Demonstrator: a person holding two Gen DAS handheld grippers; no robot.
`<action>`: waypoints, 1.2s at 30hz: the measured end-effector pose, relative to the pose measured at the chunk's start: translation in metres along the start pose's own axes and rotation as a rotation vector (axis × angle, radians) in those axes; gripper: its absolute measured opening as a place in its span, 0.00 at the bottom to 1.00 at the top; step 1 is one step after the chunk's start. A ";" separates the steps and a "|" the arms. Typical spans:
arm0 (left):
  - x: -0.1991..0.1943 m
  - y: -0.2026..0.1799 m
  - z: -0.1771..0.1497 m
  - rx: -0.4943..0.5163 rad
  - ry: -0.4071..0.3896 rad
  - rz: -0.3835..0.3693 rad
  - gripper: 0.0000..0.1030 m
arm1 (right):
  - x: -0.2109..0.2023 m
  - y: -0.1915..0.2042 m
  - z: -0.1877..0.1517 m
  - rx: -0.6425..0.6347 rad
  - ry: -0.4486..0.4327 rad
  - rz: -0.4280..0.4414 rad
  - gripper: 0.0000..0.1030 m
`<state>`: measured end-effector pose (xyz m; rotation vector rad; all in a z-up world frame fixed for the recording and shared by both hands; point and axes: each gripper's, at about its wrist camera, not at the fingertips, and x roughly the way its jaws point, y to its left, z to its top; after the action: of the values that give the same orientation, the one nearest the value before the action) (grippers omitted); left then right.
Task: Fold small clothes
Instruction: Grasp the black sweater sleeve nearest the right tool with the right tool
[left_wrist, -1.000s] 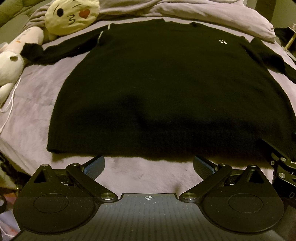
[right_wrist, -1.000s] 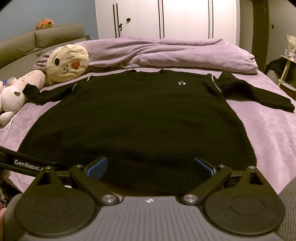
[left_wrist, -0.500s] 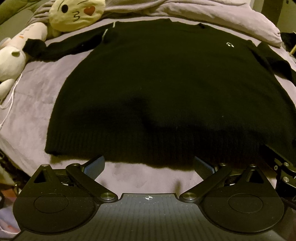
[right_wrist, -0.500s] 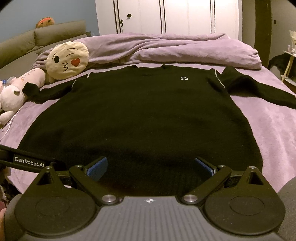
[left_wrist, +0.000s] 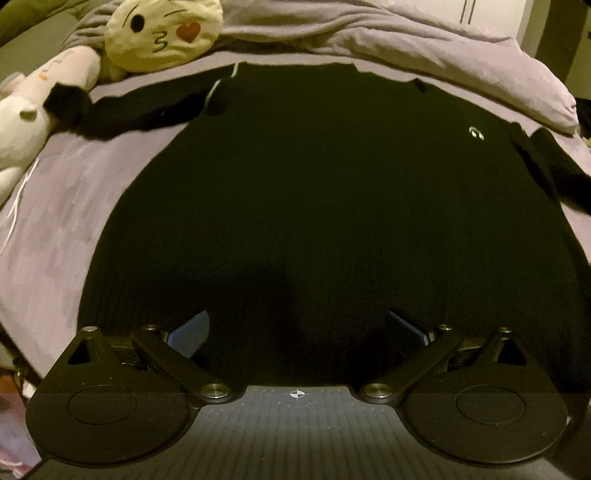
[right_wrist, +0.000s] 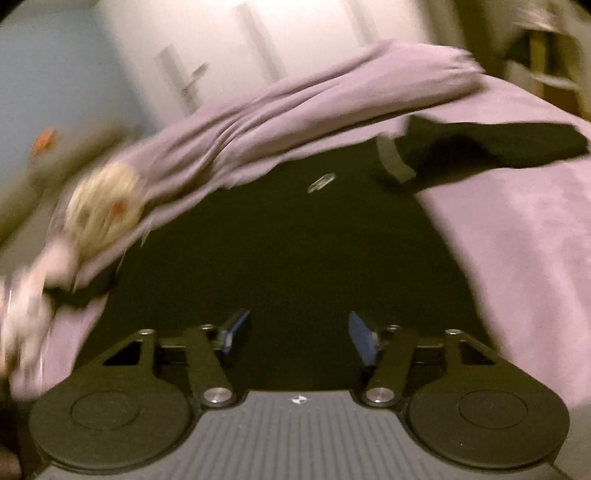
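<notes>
A black sweater lies flat, front up, on a purple bed, sleeves spread out to both sides; it also shows in the right wrist view. My left gripper is open and empty, low over the sweater's hem region. My right gripper is open, its jaws narrower than before, over the sweater's lower right part, and holds nothing. The right view is tilted and blurred. The sweater's right sleeve lies out on the bed.
A yellow kissing-face pillow and a white plush toy sit at the bed's far left. A rumpled purple duvet lies behind the collar. White wardrobe doors stand beyond the bed.
Both grippers have moved forward over the sweater. The right gripper has swung and tilted sharply, blurring its view, and its jaws have narrowed. The sweater has not moved.
</notes>
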<state>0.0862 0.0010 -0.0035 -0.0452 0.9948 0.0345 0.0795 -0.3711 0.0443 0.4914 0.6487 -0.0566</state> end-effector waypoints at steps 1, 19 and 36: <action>0.003 -0.003 0.005 0.002 -0.005 0.003 1.00 | 0.005 -0.022 0.017 0.058 -0.030 -0.033 0.43; 0.092 -0.031 0.057 -0.017 0.011 0.035 1.00 | 0.118 -0.294 0.160 0.643 -0.288 -0.406 0.54; 0.080 -0.008 0.069 -0.045 -0.017 0.008 1.00 | 0.132 -0.068 0.208 -0.158 -0.376 -0.254 0.10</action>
<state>0.1877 -0.0021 -0.0336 -0.0817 0.9774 0.0644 0.2889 -0.5134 0.0804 0.2338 0.3394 -0.3274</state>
